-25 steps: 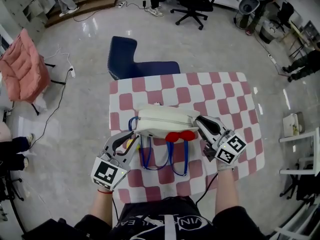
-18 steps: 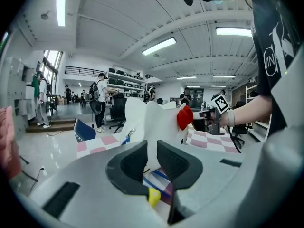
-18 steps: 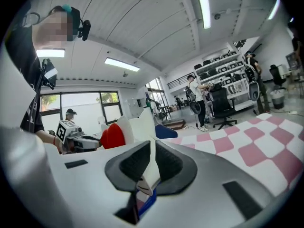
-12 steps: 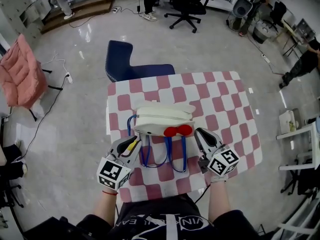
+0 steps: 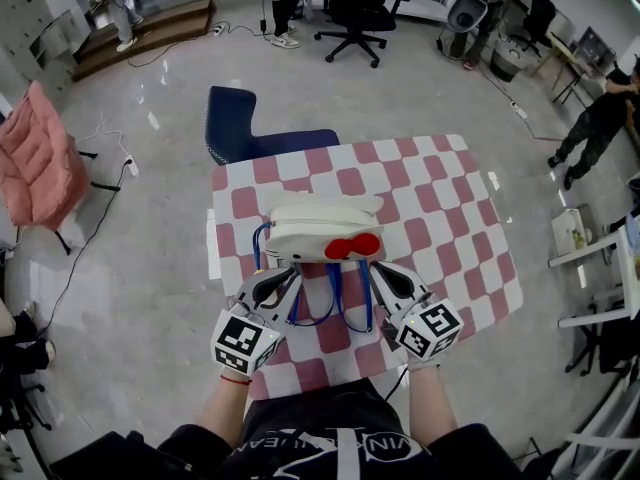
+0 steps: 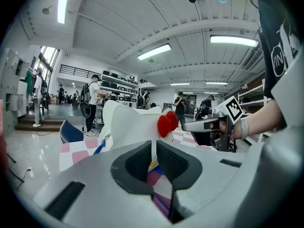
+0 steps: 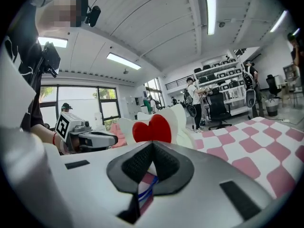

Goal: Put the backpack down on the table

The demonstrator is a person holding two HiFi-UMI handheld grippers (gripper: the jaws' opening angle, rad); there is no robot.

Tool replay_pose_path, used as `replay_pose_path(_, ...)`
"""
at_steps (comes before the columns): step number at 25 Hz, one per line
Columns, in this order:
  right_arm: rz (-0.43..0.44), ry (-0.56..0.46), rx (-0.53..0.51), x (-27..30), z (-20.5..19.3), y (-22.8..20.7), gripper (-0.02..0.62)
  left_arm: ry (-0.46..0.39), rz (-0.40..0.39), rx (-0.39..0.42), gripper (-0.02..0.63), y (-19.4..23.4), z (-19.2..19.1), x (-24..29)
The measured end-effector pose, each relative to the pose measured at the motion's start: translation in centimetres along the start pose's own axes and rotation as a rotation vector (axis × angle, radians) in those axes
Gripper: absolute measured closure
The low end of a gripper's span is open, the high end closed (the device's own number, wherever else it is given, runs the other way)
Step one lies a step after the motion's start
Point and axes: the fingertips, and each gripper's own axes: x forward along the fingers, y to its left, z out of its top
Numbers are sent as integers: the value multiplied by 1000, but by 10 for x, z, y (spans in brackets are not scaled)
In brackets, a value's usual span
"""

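A white backpack [image 5: 318, 228] with a red bow [image 5: 352, 247] lies on the pink-and-white checkered table [image 5: 440, 198], its blue straps [image 5: 335, 300] trailing toward me. My left gripper [image 5: 284, 279] hovers just in front of its left corner, shut and empty. My right gripper [image 5: 377, 273] sits in front of the right corner, also shut with nothing in it. In the left gripper view the backpack [image 6: 128, 127] stands beyond the closed jaws [image 6: 154, 148], apart from them. The right gripper view shows the bow [image 7: 152, 128] above its closed jaws [image 7: 152, 148].
A dark blue chair [image 5: 250, 133] stands at the table's far side. A pink padded chair [image 5: 40, 153] and floor cables [image 5: 85, 238] lie to the left. A black office chair [image 5: 355, 8] and people stand far back. A white rack [image 5: 600, 268] is on the right.
Both grippers have drawn back from the backpack's sides toward me and closer together. The backpack has settled on the table, a little farther from the front edge.
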Motion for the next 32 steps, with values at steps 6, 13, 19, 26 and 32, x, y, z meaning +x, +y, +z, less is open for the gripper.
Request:
replay_pose_path(6,22,5,-25,1,-2,27,595,-22,-26,-7,572,-10,2,-4)
replay_pose_path(13,42,-6,-43,1,-1,42,595,-35,-25,-37,572,-12,-1,-11)
replay_pose_path(19,76,-10,-57,9,1,51,595,-49,1,-57,572,-3,-1,-17)
replay_pose_path(26,98,-2,-54,1,-1,59,595,-52,7,-61,572,-18,1,-22)
replay_pose_path(32,118,2,-46,-11,-3,70,595,-50,16,-71,572,-33,0,-30)
